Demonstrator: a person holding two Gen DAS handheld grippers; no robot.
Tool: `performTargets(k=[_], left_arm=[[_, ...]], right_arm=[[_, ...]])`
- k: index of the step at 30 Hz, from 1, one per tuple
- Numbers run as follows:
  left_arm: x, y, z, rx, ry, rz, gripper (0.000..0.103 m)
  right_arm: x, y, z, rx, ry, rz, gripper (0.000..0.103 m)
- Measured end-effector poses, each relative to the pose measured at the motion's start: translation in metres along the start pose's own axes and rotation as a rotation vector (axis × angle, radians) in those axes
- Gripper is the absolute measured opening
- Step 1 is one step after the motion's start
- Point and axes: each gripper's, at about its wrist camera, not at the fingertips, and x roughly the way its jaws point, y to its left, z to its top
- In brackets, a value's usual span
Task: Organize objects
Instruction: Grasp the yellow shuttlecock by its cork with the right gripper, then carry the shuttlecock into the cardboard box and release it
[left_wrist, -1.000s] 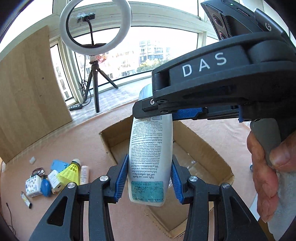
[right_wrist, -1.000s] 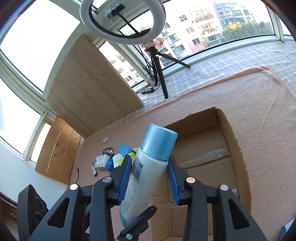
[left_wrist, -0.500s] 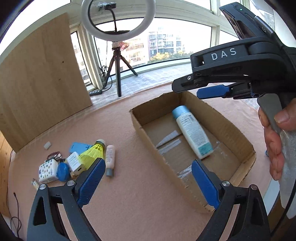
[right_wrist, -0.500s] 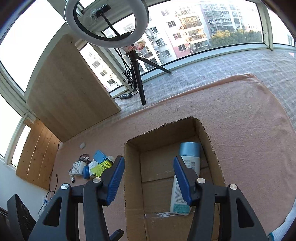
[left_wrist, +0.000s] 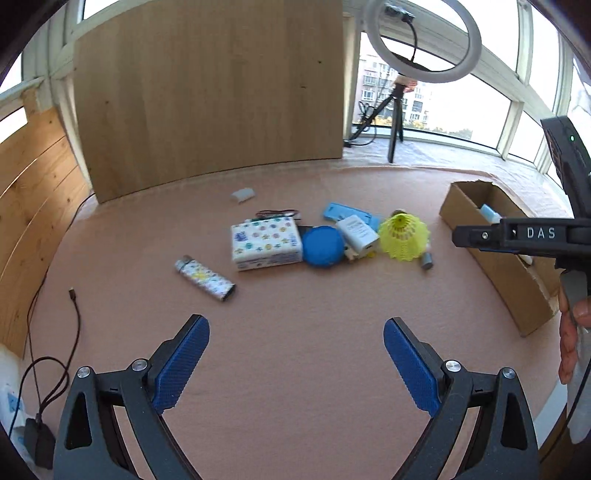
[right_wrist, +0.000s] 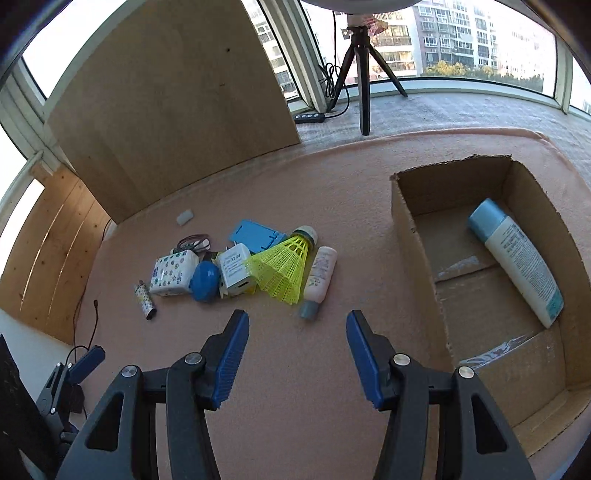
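Hovering over a salmon-pink felt mat, the left gripper and the right gripper both hung empty above bare mat, their blue ribbed pads spread apart with nothing between them; the left stood much the wider of the two. Each pointed down toward a loose cluster of small household items waiting to be sorted. A white plastic lotion bottle with a pale blue cap lay on its side inside an open brown cardboard box, resting against the box's far wall, apparently the one item put away. Everything else sat well apart from the box on the mat: a yellow plastic mesh shuttlecock, a small pinkish tube with a grey cap just beside it, a white square charger plug, a round blue lid-like disc, a white tissue packet printed with coloured dots, a flat light-blue plastic stand and a patterned cigarette lighter off by itself. Judging by the layout, the box served as the collecting bin, and the released jaws looked readied for a fresh pick from the pile, the tube lying nearest the right gripper. A person's hand gripping the right tool showed at the edge of the left view.
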Motion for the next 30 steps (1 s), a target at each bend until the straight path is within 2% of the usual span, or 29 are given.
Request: performTargets(k=[2, 3, 5, 8, 11, 12, 13, 14, 19, 21, 25, 27, 30], left_arm=[[-0.005, 0.030, -0.005, -0.049, 0.004, 0.031, 0.098], [-0.008, 0.044, -0.007, -0.080, 0.008, 0.031, 0.098], [-0.012, 0.063, -0.012, -0.122, 0.009, 0.037, 0.098], [-0.021, 0.076, -0.017, -0.134, 0.005, 0.068, 0.098], [-0.023, 0.077, -0.022, -0.157, 0.008, 0.063, 0.098], [-0.021, 0.076, -0.023, -0.158, 0.014, 0.058, 0.098], [-0.019, 0.072, -0.024, -0.155, 0.021, 0.053, 0.098], [-0.014, 0.065, -0.023, -0.150, 0.026, 0.044, 0.098], [0.004, 0.025, -0.018, -0.124, 0.028, -0.090, 0.098], [0.013, 0.003, -0.017, -0.096, 0.032, -0.149, 0.098], [0.031, -0.037, -0.021, -0.034, 0.069, -0.213, 0.098], [0.036, -0.052, -0.028, -0.001, 0.080, -0.220, 0.092], [0.047, -0.061, -0.036, 0.010, 0.112, -0.212, 0.090]], right_arm=[[0.013, 0.016, -0.006, -0.061, -0.009, -0.059, 0.051], [0.021, 0.021, -0.007, -0.090, -0.009, -0.107, 0.051], [0.036, 0.025, -0.006, -0.121, -0.010, -0.152, 0.051], [0.057, 0.025, 0.005, -0.169, -0.034, -0.225, 0.042], [0.077, 0.018, 0.019, -0.194, -0.031, -0.269, 0.034], [0.083, 0.014, 0.021, -0.188, -0.020, -0.262, 0.014], [0.084, 0.012, 0.023, -0.183, -0.026, -0.251, 0.006], [0.081, 0.012, 0.023, -0.194, -0.047, -0.250, 0.003], [0.062, 0.020, 0.004, -0.224, -0.054, -0.191, 0.001], [0.053, 0.027, -0.013, -0.231, -0.043, -0.152, 0.001], [0.040, 0.039, -0.055, -0.233, -0.007, -0.082, 0.002], [0.036, 0.039, -0.073, -0.225, 0.014, -0.064, 0.002], [0.034, 0.031, -0.092, -0.193, 0.032, -0.047, 0.002]])
